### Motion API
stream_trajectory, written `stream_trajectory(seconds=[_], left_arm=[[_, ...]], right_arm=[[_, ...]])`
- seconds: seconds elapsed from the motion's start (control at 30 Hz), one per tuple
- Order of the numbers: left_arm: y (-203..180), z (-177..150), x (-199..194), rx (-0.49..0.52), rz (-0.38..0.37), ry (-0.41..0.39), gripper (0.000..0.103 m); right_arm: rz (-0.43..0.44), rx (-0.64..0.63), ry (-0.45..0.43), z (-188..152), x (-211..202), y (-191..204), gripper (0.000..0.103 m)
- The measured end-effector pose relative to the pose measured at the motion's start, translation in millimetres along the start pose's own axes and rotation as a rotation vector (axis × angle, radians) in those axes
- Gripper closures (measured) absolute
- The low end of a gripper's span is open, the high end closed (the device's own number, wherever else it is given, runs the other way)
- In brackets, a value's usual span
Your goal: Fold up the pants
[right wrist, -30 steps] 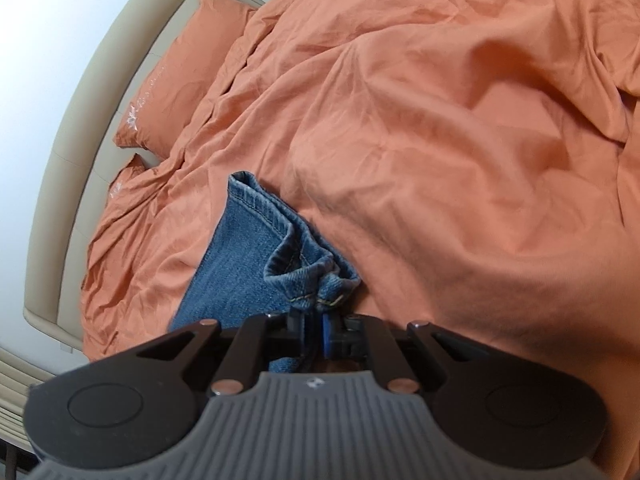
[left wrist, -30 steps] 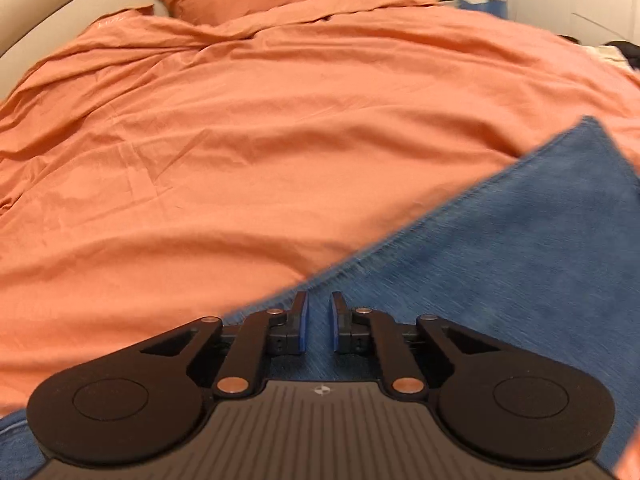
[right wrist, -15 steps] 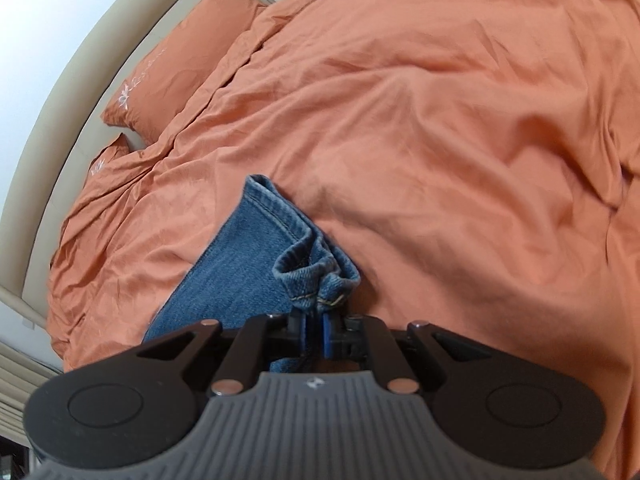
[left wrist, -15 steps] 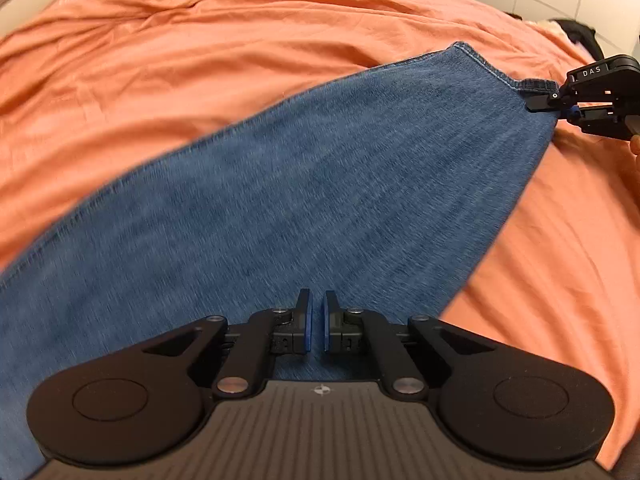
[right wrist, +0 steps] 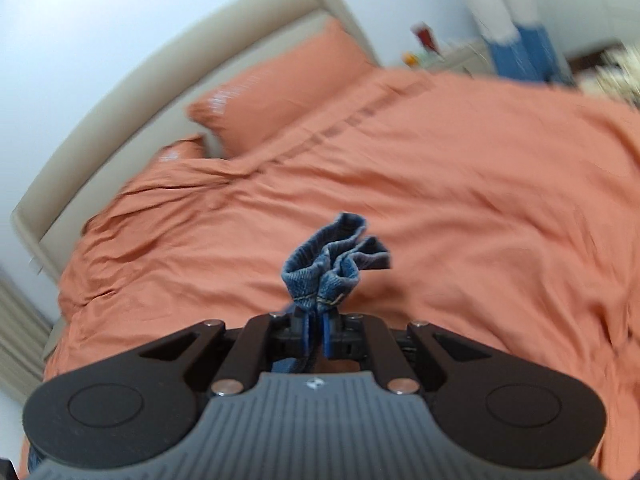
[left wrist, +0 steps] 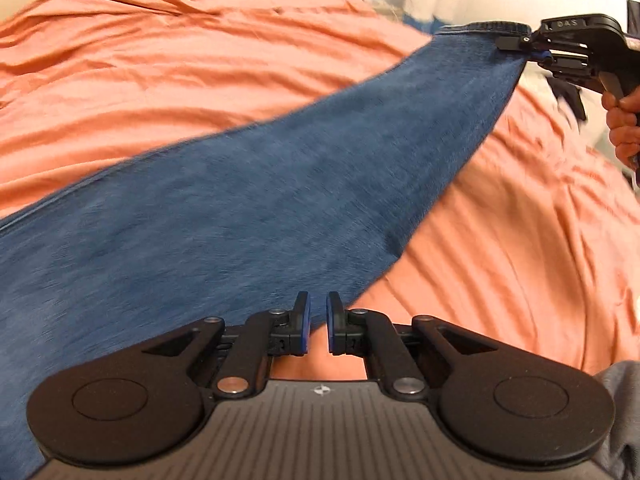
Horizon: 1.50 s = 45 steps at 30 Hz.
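Note:
Blue jeans stretch across the orange bed from lower left to upper right in the left wrist view. My right gripper is shut on their hem at the far upper right and holds it up in the air. In the right wrist view the bunched hem sticks out from between my right gripper's shut pads. My left gripper hovers at the jeans' near edge with a narrow gap between its pads and nothing in it.
An orange duvet covers the bed. Two orange pillows lie against the beige headboard. A bedside table with small items stands beyond the bed. Grey cloth shows at the lower right.
My right gripper has lifted the hem higher off the bed and the leg now hangs stretched. My left gripper has slid toward the jeans' right edge, its pads a little wider apart.

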State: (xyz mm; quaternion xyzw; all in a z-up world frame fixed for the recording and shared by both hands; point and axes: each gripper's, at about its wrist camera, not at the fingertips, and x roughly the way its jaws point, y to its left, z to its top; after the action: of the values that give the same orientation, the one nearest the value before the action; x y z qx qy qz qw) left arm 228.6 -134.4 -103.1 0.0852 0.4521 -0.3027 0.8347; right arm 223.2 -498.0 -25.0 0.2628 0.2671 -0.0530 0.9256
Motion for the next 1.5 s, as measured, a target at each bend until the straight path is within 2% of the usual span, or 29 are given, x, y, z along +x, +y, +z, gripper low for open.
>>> stream_trajectory(seconds=[0.2,0.3,0.4,0.57,0.73,0.83,0.93,1.03,1.1,1.17,1.23,1.37,1.43,1.5], left_arm=[[45.6,-9.2,-60.9,-0.119,0.057,-0.124,0.095],[71.8,-18.0,-83.3,-0.202,0.087,-0.165,0.095],[96.6,-34.4,-99.7,-0.295,0.086,-0.203,0.095],[131.8,-65.5,-103.4,-0.439,0.093,-0.25,0.095],[156.9,-86.4,-103.2,-0.505,0.111,-0.243,0.095],[172.7,-92.0,-105.3,-0.547,0.087,-0.252,0.095],[183.4,-98.4,-106.2,-0.578,0.066,-0.26,0.095],[188.7,-100.5,-100.3,-0.594,0.043,-0.254,0.082],[190.6,-99.5,-96.8,-0.607,0.011,-0.251,0.072],[194.8,-97.2,-92.5,-0.624,-0.017,-0.255,0.066],[199.4,-95.7,-87.5,-0.649,-0.036,-0.258,0.062],[207.7,-87.8,-70.8,-0.677,-0.051,-0.244,0.062],[211.4,-79.5,-60.5,-0.676,-0.046,-0.239,0.062],[215.9,-70.4,-49.6,-0.676,-0.04,-0.248,0.06]], right_arm=[[0.092,-0.14,-0.062,6.4,-22.0,95.5,0.102],[0.14,-0.202,-0.068,-2.0,-22.9,143.7,0.102],[0.187,-0.243,-0.059,-17.5,-16.8,188.3,0.102],[0.257,-0.247,-0.005,-61.5,9.6,246.0,0.102],[0.316,-0.255,0.135,-138.9,49.5,285.7,0.102],[0.319,-0.309,0.265,-197.9,73.7,298.9,0.102],[0.283,-0.369,0.376,-250.2,92.0,301.6,0.1],[0.261,-0.408,0.422,-275.0,97.3,296.4,0.094],[0.277,-0.399,0.434,-281.2,97.8,293.4,0.086],[0.306,-0.391,0.456,-283.0,98.6,291.4,0.07],[0.343,-0.394,0.48,-282.4,95.9,294.0,0.064],[0.39,-0.361,0.489,-268.2,81.1,285.4,0.061],[0.366,-0.37,0.431,-255.0,70.7,276.7,0.057],[0.291,-0.424,0.356,-240.6,61.6,266.5,0.057]])
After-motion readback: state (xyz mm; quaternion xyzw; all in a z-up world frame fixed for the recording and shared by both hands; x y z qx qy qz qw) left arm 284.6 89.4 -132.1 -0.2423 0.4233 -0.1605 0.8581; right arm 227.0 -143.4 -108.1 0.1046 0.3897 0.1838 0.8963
